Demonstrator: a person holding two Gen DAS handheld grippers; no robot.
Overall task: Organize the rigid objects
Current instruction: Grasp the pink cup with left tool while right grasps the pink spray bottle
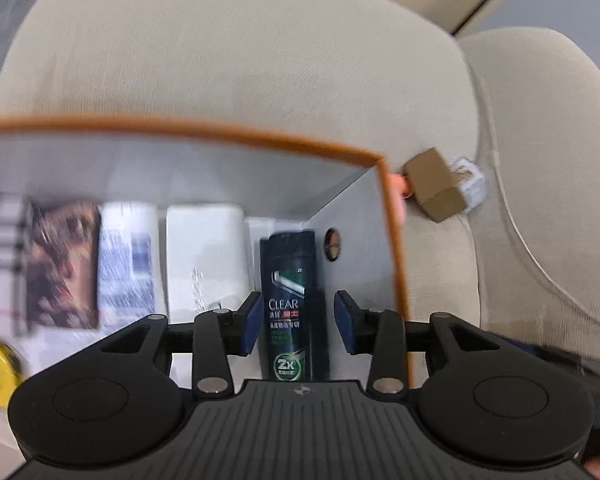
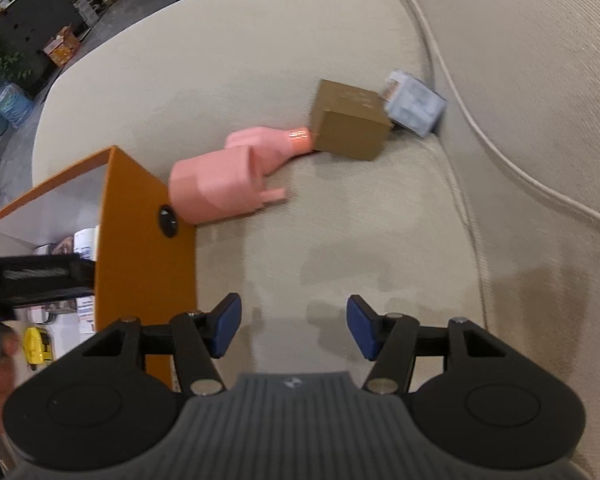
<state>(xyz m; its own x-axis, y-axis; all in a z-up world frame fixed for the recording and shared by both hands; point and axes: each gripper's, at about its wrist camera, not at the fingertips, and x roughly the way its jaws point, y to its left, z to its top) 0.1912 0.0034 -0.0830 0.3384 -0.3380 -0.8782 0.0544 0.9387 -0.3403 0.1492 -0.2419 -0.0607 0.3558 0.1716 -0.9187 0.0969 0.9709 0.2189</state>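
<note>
Left gripper: jaws apart around the shampoo bottle in the orange box, pads clear (slick, stiff; take mid-body).
Right gripper: open, empty, above the sofa.
Brown box: light, rigid; grip flat sides.

Matt woven cloth covers the sofa; the dark shampoo bottle looks glossy plastic.
</note>
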